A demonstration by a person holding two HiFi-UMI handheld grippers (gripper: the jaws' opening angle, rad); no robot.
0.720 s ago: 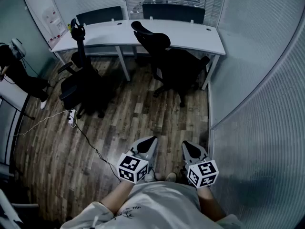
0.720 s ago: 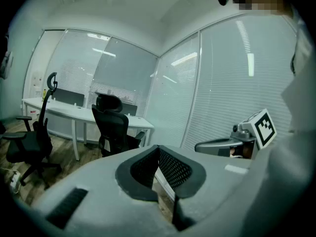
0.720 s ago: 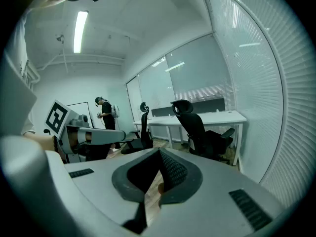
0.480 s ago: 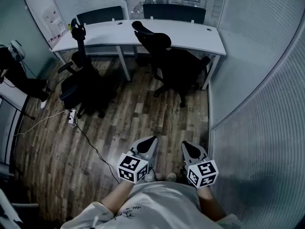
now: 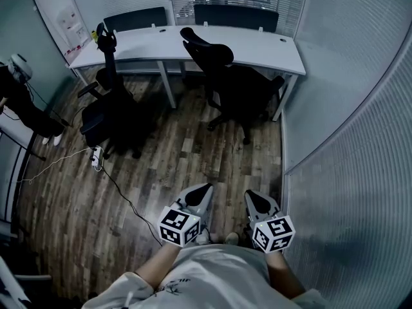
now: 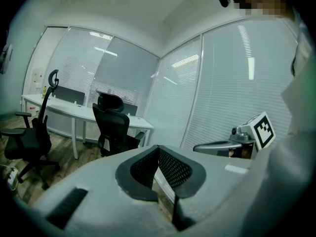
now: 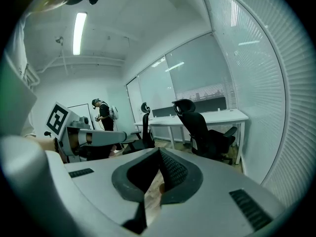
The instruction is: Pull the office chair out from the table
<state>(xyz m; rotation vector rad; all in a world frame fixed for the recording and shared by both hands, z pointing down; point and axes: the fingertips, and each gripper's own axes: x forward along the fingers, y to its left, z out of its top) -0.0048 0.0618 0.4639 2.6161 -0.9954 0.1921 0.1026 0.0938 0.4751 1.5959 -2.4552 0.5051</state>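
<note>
A black office chair [image 5: 235, 89] stands at the right half of the long white table [image 5: 257, 47], its seat partly under the tabletop and its back toward me. It also shows in the left gripper view [image 6: 112, 127] and the right gripper view [image 7: 197, 130]. A second black chair [image 5: 109, 111] stands farther out from the table on the left. My left gripper [image 5: 205, 188] and right gripper [image 5: 252, 195] hang side by side close to my body, far from both chairs. Each is shut with nothing between its jaws, as the left gripper [image 6: 158, 147] and right gripper [image 7: 159, 151] views show.
A frosted glass wall with blinds [image 5: 347, 108] runs along my right side. A power strip [image 5: 96, 158] and its cable lie on the wood floor at left. A person [image 5: 26, 98] stands at the far left edge. Wood floor stretches between me and the chairs.
The person at the far left has shifted a leg. Both grippers and both chairs stay where they were.
</note>
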